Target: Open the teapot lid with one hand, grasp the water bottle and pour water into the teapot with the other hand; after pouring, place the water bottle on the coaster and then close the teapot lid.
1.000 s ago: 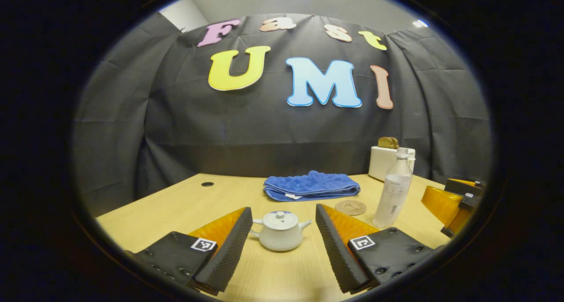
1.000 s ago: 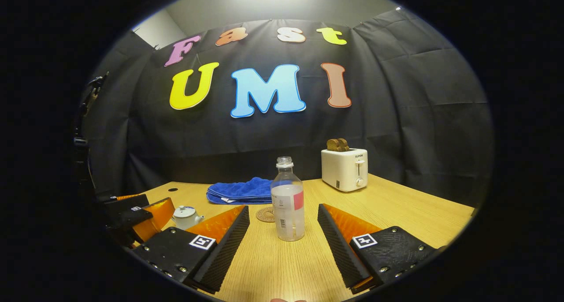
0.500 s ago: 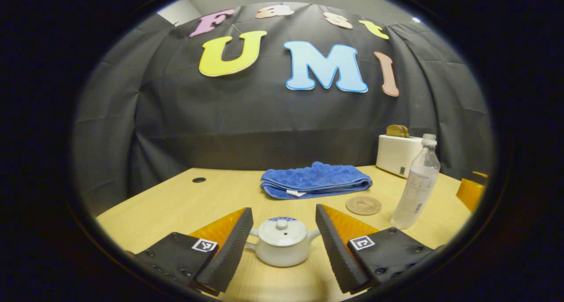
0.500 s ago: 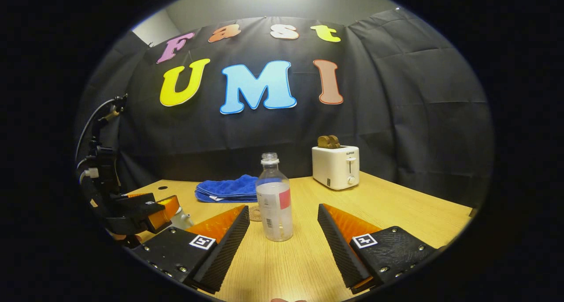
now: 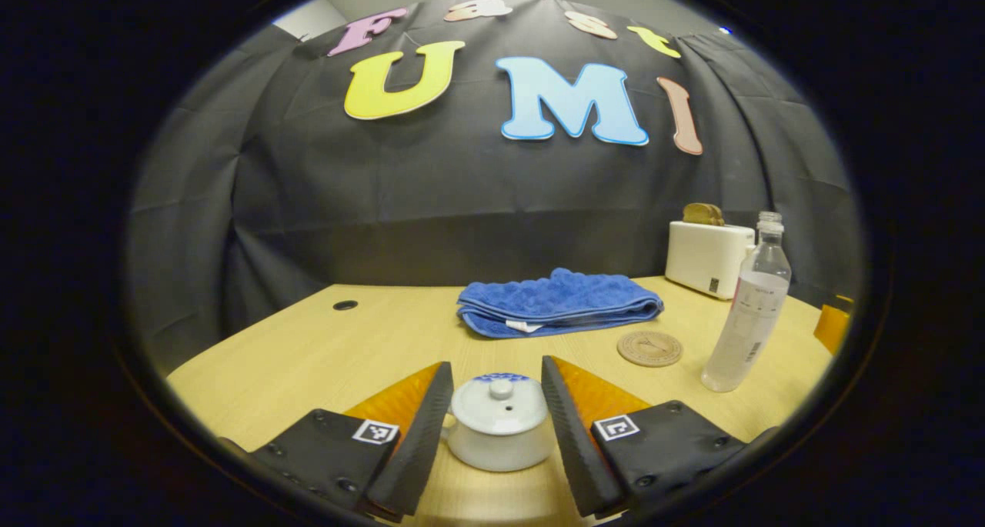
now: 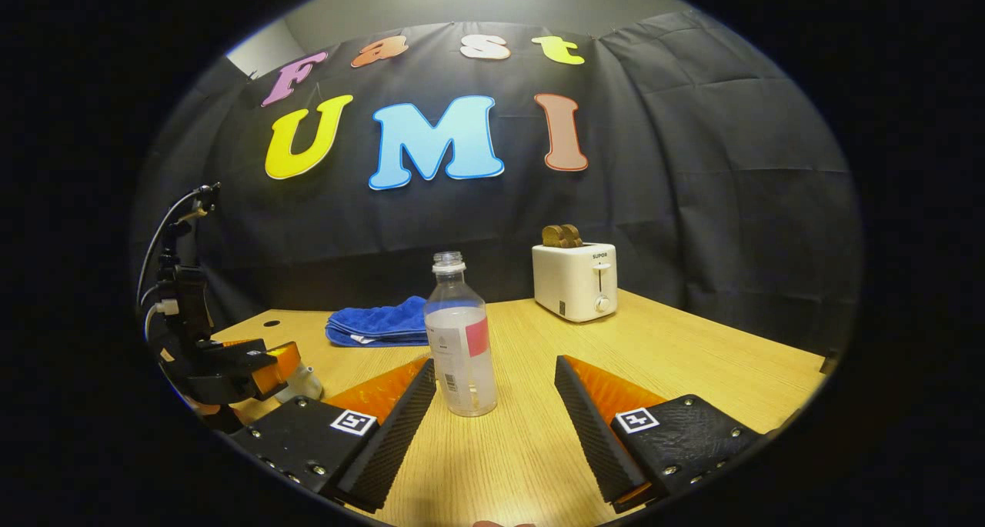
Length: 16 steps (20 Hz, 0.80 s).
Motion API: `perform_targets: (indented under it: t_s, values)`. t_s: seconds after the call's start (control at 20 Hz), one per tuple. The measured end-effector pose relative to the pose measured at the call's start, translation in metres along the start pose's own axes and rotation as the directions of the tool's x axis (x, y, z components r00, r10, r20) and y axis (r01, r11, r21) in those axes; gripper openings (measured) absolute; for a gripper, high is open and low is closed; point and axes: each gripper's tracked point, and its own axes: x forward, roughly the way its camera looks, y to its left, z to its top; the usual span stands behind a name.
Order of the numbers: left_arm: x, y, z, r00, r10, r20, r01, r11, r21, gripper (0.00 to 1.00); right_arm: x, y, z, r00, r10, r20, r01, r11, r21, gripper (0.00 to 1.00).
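Note:
A small white teapot with its lid on sits between the fingers of my left gripper. Those fingers stand open, close to the pot on both sides. The clear water bottle, uncapped and partly filled, stands upright on the table just ahead of my right gripper, nearer its left finger. That gripper is open and apart from the bottle. A round brown coaster lies left of the bottle. In the right gripper view the left gripper sits low at the far left, with the teapot peeking out beside it.
A folded blue towel lies at the back middle of the wooden table. A white toaster with bread in it stands at the back right. A cable hole is at the back left.
My left gripper has moved forward around the teapot and its fingers have narrowed. My right gripper has come closer to the bottle, which now sits nearer its left finger.

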Motion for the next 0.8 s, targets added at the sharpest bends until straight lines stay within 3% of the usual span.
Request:
perform_targets:
  t_s: [0.2,0.8]
  values:
    - [0.001,0.002,0.001,1.0,0.004,0.002,-0.004,1.0,0.008,0.73,0.001,-0.004,-0.002,1.0,-0.012,-0.006,0.012,1.0,0.003,0.97]
    - [-0.001,0.001,0.009,1.0,-0.008,0.024,0.008,1.0,0.018,0.72,0.002,-0.009,-0.016,0.999,-0.026,-0.039,0.027,0.999,0.025,0.97]
